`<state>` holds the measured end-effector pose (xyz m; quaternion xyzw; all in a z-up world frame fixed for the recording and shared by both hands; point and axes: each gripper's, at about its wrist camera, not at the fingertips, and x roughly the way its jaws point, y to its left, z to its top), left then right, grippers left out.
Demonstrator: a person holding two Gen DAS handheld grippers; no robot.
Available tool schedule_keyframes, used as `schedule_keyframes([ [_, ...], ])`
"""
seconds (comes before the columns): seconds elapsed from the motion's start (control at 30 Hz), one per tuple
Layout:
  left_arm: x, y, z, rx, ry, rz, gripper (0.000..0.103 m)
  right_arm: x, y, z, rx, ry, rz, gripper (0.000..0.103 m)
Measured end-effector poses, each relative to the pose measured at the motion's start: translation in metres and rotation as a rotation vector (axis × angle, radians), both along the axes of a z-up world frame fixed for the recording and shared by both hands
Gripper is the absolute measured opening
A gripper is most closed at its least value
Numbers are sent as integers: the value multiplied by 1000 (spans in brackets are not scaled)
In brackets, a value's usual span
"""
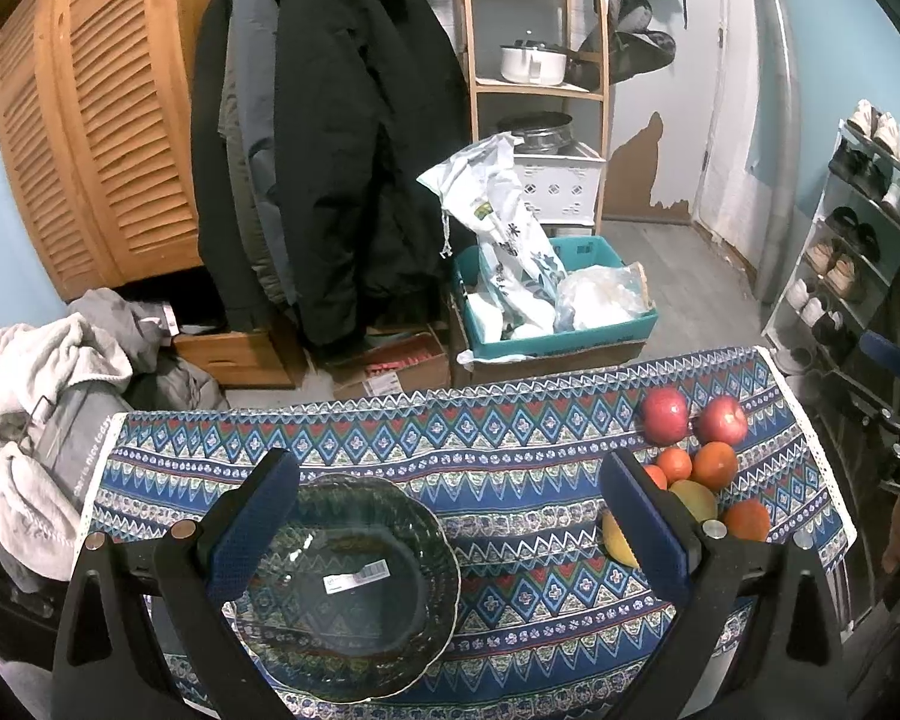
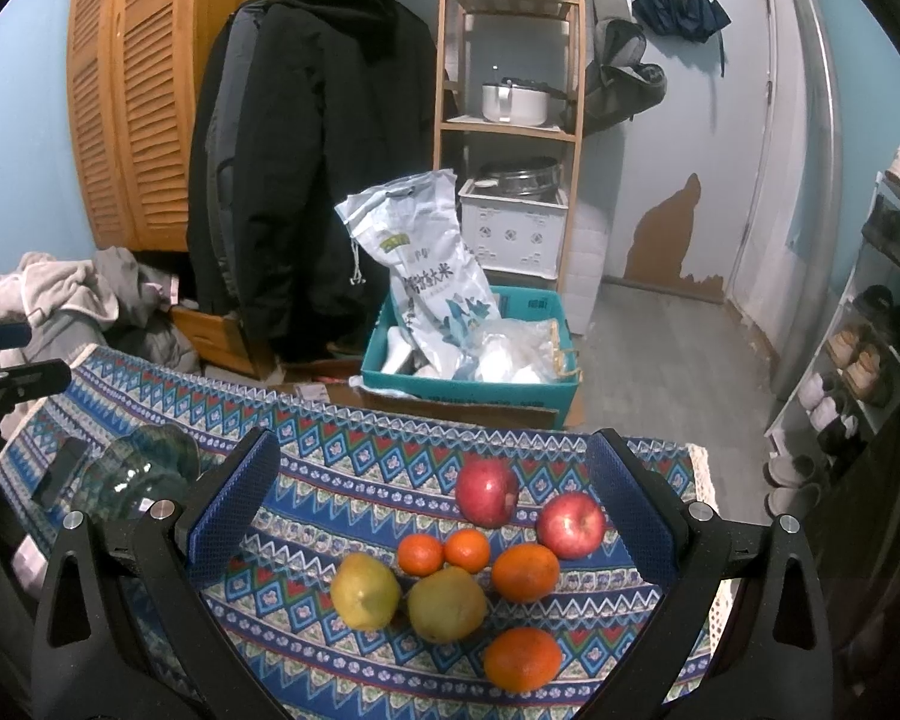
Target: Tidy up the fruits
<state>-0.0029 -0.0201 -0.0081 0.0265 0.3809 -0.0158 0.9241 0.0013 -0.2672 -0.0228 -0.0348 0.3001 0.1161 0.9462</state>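
A clear glass bowl point(image 1: 348, 585) stands empty on the patterned tablecloth point(image 1: 450, 450); it also shows at the left of the right wrist view point(image 2: 138, 474). My left gripper point(image 1: 450, 516) is open and empty above the bowl. To the right lie two red apples point(image 2: 487, 492) point(image 2: 571, 525), several oranges point(image 2: 525, 572) and two yellow-green fruits point(image 2: 365, 598) point(image 2: 447, 604). My right gripper point(image 2: 432, 510) is open and empty, hovering over the fruit pile. The apples also show in the left wrist view point(image 1: 665, 416).
Beyond the table's far edge stand a teal box point(image 2: 468, 384) with a rice bag point(image 2: 432, 276), hanging coats point(image 2: 306, 150), a wooden shelf point(image 2: 510, 120) and a laundry pile point(image 1: 42, 408). A shoe rack point(image 2: 870, 330) is at the right.
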Motion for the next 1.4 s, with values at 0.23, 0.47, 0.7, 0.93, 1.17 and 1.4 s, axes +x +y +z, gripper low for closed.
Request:
schedule_keyframes([
  [0.23, 5, -10, -6, 16, 14, -27, 101, 4, -11, 2, 1, 11, -23, 100],
  [0.47, 10, -25, -18, 20, 54, -65, 101, 9, -29, -5, 8, 56, -55, 100],
  [0.7, 13, -42, -34, 28, 94, -113, 102, 14, -41, -19, -18, 102, -70, 100],
  [0.93, 19, -55, -58, 9, 165, -153, 101, 21, -56, -40, -20, 171, -81, 100],
  [1.17, 24, -75, -85, 37, 216, -194, 101, 24, -72, -69, -15, 253, -102, 100],
  [1.4, 34, -89, -112, 23, 301, -224, 101, 26, -89, -105, -5, 364, -110, 100],
])
